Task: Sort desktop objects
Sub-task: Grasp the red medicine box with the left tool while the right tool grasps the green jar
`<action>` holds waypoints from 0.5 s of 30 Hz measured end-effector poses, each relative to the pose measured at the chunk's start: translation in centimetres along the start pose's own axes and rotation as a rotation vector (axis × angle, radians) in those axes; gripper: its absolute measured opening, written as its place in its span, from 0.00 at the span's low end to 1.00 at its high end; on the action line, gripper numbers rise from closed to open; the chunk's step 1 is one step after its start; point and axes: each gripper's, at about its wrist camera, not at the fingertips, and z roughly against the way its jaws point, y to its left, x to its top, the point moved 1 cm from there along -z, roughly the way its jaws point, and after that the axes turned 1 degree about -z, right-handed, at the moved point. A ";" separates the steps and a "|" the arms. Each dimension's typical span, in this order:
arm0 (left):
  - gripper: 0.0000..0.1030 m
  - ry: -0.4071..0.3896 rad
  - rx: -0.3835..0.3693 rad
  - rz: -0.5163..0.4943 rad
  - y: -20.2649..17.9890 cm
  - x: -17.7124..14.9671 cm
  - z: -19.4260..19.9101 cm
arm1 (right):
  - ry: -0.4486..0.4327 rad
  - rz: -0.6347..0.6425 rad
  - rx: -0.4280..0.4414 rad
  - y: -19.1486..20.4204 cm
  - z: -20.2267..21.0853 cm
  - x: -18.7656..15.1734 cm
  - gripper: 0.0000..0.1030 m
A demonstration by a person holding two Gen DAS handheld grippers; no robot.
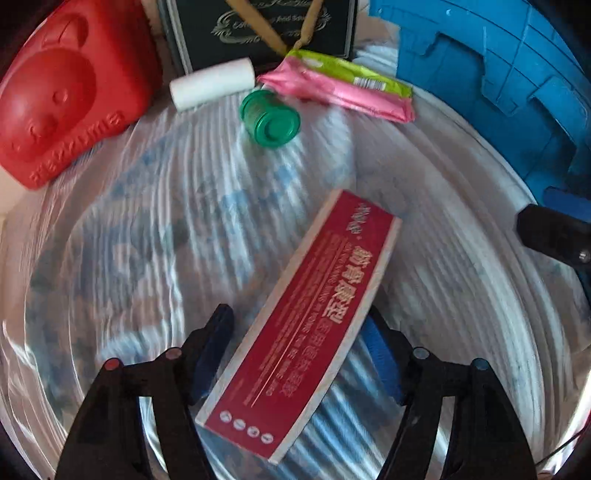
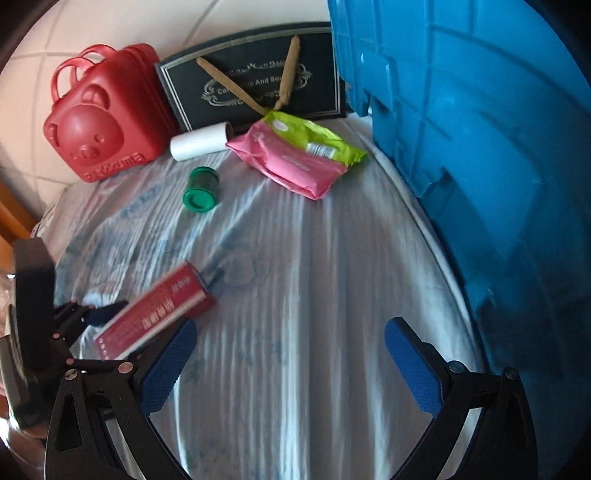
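My left gripper [image 1: 295,350] is shut on a long red box [image 1: 306,317] with gold lettering and holds it above the table; the box also shows in the right wrist view [image 2: 159,306], with the left gripper [image 2: 110,314] at the left. My right gripper [image 2: 290,365] is open and empty over the striped tablecloth [image 2: 314,277]. Farther off lie a green round container [image 1: 269,120] [image 2: 201,190], a white roll [image 1: 212,83] [image 2: 201,142] and a pink and green packet [image 1: 340,88] [image 2: 295,155].
A red bear-shaped case [image 1: 62,99] [image 2: 103,122] stands at the back left. A dark box with gold script [image 1: 266,29] [image 2: 255,81] stands at the back. A large blue plastic crate [image 1: 498,85] [image 2: 480,147] fills the right side.
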 end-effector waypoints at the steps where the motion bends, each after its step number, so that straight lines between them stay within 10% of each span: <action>1: 0.44 -0.006 -0.006 0.008 0.2 0.5 -0.1 | 0.005 0.007 0.002 0.2 -0.8 0.6 1.00; 10: 0.43 -0.125 0.175 0.262 9.0 5.5 0.2 | -0.063 0.078 0.091 4.7 -6.9 6.5 0.99; 15: 0.43 -0.126 0.197 0.318 10.9 7.2 -1.1 | -0.050 0.102 0.119 7.6 -10.8 8.8 0.81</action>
